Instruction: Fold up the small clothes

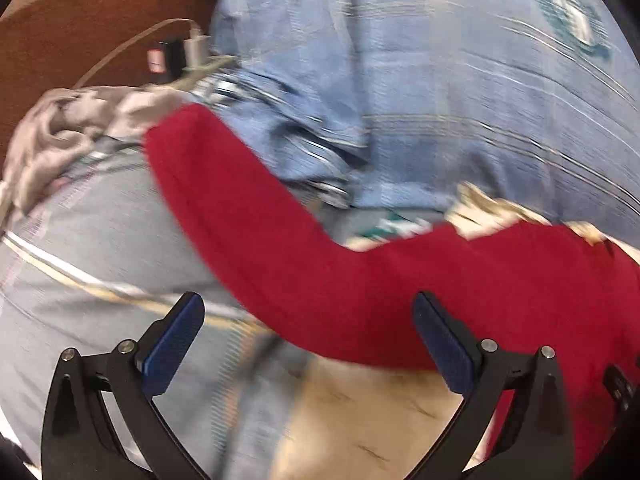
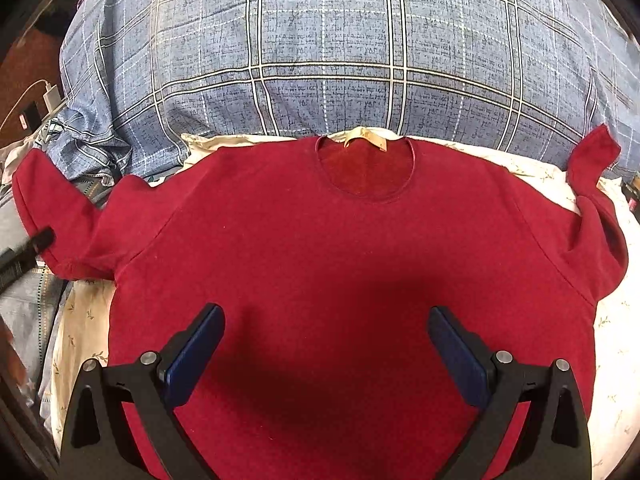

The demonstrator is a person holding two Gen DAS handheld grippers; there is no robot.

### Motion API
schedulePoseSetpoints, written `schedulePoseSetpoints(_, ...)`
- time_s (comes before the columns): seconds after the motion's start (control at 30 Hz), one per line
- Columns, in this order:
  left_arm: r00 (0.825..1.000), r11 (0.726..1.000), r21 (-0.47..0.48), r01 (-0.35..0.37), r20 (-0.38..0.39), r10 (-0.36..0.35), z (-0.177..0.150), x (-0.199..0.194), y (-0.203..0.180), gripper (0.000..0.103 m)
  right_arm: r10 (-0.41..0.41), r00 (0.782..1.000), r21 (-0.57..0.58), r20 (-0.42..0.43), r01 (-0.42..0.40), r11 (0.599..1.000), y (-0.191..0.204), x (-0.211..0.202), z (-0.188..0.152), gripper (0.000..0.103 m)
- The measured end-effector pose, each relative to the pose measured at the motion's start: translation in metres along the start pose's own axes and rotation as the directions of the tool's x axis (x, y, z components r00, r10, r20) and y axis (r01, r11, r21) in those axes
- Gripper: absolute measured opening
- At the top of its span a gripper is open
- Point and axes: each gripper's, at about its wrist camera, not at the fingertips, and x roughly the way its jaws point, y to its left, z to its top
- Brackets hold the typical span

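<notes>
The red sweater [image 2: 320, 240] lies face up and spread on a pale floral sheet [image 2: 612, 344], collar toward a blue plaid pillow [image 2: 320, 48], both sleeves angled up and outward; the right gripper [image 2: 326, 350] hangs released over the lower body of the garment, its 2 blue pads wide apart and holding nothing; the left gripper [image 1: 308, 344] is likewise spread and empty, hovering beside the left sleeve [image 1: 248, 208], in a blurred view; the likely step is folding that sleeve across the chest, best done by pinching near the cuff, lifting only slightly and laying it flat along the shoulder line; nearby clutter could snag: a crumpled grey cloth [image 1: 60, 140], a white charger and cable [image 1: 192, 46] on brown bedding [image 1: 80, 32], and rumpled plaid fabric under the sleeve.
</notes>
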Motion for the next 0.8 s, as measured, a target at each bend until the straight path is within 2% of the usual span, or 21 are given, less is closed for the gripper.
schedulePoseSetpoints(0.13, 0.994, 0.993, -0.045, -0.107, 0.001, 0.107, 0.025, 0.022, 0.026, 0.103, 0.004, 1.000, 0.007, -0.005, -0.004, 1.000, -0.002, 0.000, 0.001, 0.101)
schedulePoseSetpoints(0.23, 0.987, 0.986, -0.032, -0.162, -0.018, 0.161, 0.040, 0.044, 0.034, 0.103, 0.008, 1.000, 0.010, -0.018, -0.008, 1.000, -0.002, 0.002, 0.000, 0.101)
schedulePoseSetpoints(0.4, 0.964, 0.965, -0.018, -0.263, -0.033, 0.262, 0.054, 0.072, 0.041, 0.103, 0.003, 1.000, -0.001, -0.027, -0.003, 1.000, -0.002, 0.003, 0.000, 0.101)
schedulePoseSetpoints(0.43, 0.960, 0.961, -0.024, -0.277, -0.039, 0.276, 0.055, 0.075, 0.044, 0.103, 0.003, 1.000, 0.001, -0.028, -0.003, 1.000, -0.003, 0.003, 0.000, 0.101)
schedulePoseSetpoints(0.5, 0.964, 0.964, -0.050, -0.260, -0.067, 0.257, 0.056, 0.085, 0.052, 0.098, 0.004, 1.000, 0.011, -0.029, -0.004, 1.000, -0.005, 0.005, 0.001, 0.101)
schedulePoseSetpoints(0.53, 0.962, 0.962, -0.047, -0.269, -0.055, 0.266, 0.057, 0.087, 0.052, 0.098, 0.007, 0.999, 0.017, -0.032, -0.006, 1.000, -0.006, 0.006, 0.001, 0.101)
schedulePoseSetpoints(0.63, 0.964, 0.963, -0.035, -0.267, -0.022, 0.266, 0.058, 0.088, 0.052, 0.084, 0.011, 0.999, 0.025, -0.039, -0.010, 1.000, -0.008, 0.009, 0.001, 0.101)
schedulePoseSetpoints(0.67, 0.965, 0.965, -0.032, -0.262, -0.010, 0.262, 0.059, 0.089, 0.051, 0.066, 0.010, 0.999, 0.025, -0.039, -0.009, 1.000, -0.009, 0.009, 0.000, 0.101)
schedulePoseSetpoints(0.7, 0.970, 0.969, -0.034, -0.243, 0.004, 0.244, 0.060, 0.086, 0.051, 0.035, 0.008, 0.998, 0.029, -0.056, -0.006, 1.000, -0.009, 0.009, 0.000, 0.101)
schedulePoseSetpoints(0.73, 0.974, 0.974, -0.040, -0.225, -0.002, 0.225, 0.061, 0.085, 0.052, 0.016, 0.007, 0.998, 0.028, -0.057, -0.005, 1.000, -0.010, 0.008, 0.000, 0.101)
schedulePoseSetpoints(0.77, 0.981, 0.980, -0.051, -0.192, -0.028, 0.190, 0.066, 0.088, 0.050, 0.007, 0.008, 0.998, 0.030, -0.054, -0.006, 1.000, -0.011, 0.007, 0.000, 0.101)
schedulePoseSetpoints(0.8, 0.989, 0.986, -0.078, -0.145, -0.050, 0.141, 0.066, 0.087, 0.053, 0.007, 0.008, 0.999, 0.031, -0.051, -0.007, 0.999, -0.011, 0.006, 0.000, 0.101)
